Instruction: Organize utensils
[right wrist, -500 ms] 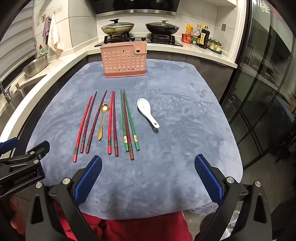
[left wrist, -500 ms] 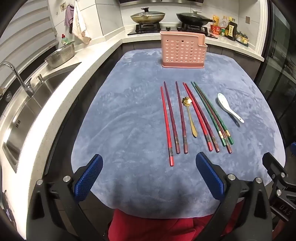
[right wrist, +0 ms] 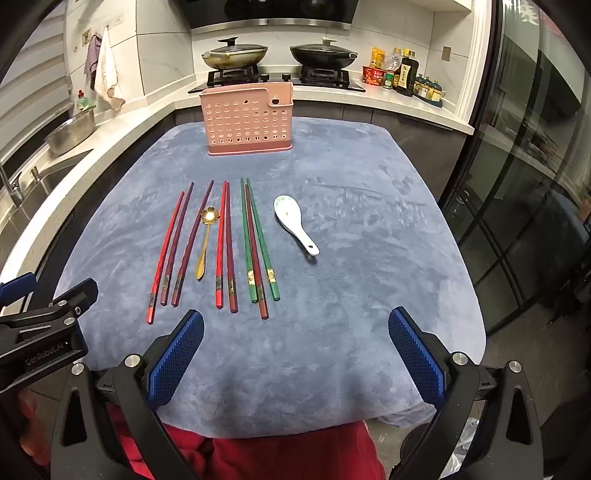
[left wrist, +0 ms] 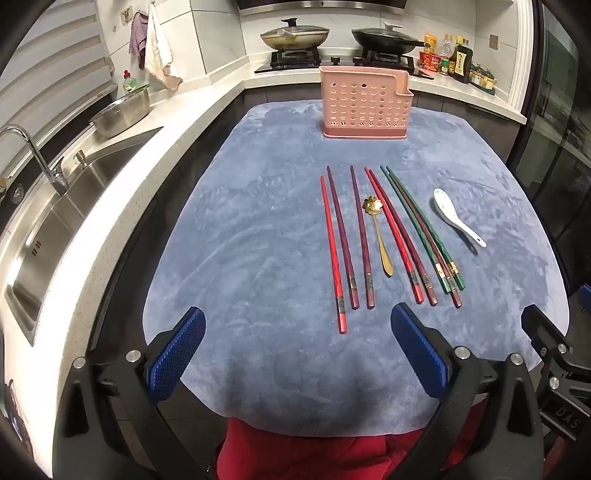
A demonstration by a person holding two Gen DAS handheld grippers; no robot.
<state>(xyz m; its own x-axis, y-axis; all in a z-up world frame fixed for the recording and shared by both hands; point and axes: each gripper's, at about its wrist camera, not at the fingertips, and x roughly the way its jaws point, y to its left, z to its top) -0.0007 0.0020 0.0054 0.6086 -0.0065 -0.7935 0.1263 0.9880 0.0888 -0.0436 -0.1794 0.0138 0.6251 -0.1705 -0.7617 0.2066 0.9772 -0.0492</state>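
Observation:
Several chopsticks lie side by side on the blue cloth: red and dark purple ones (left wrist: 341, 240) (right wrist: 173, 243), and green ones (left wrist: 424, 229) (right wrist: 258, 240). A gold spoon (left wrist: 378, 236) (right wrist: 205, 243) lies among them. A white ceramic spoon (left wrist: 456, 218) (right wrist: 293, 223) lies to their right. A pink perforated utensil holder (left wrist: 365, 103) (right wrist: 247, 118) stands upright at the cloth's far end. My left gripper (left wrist: 297, 354) is open and empty at the near edge, short of the chopstick ends. My right gripper (right wrist: 295, 354) is open and empty, near the same edge, right of the left gripper (right wrist: 48, 325).
The table with the blue cloth (left wrist: 258, 240) (right wrist: 369, 258) stands in a kitchen. A sink (left wrist: 55, 229) and counter run along the left. A stove with two pans (left wrist: 295, 35) and bottles (left wrist: 458, 59) stand behind. A glass door (right wrist: 535, 184) is at the right.
Both views have shifted very slightly closer to the table. Nothing on the cloth has moved. Both grippers stay open.

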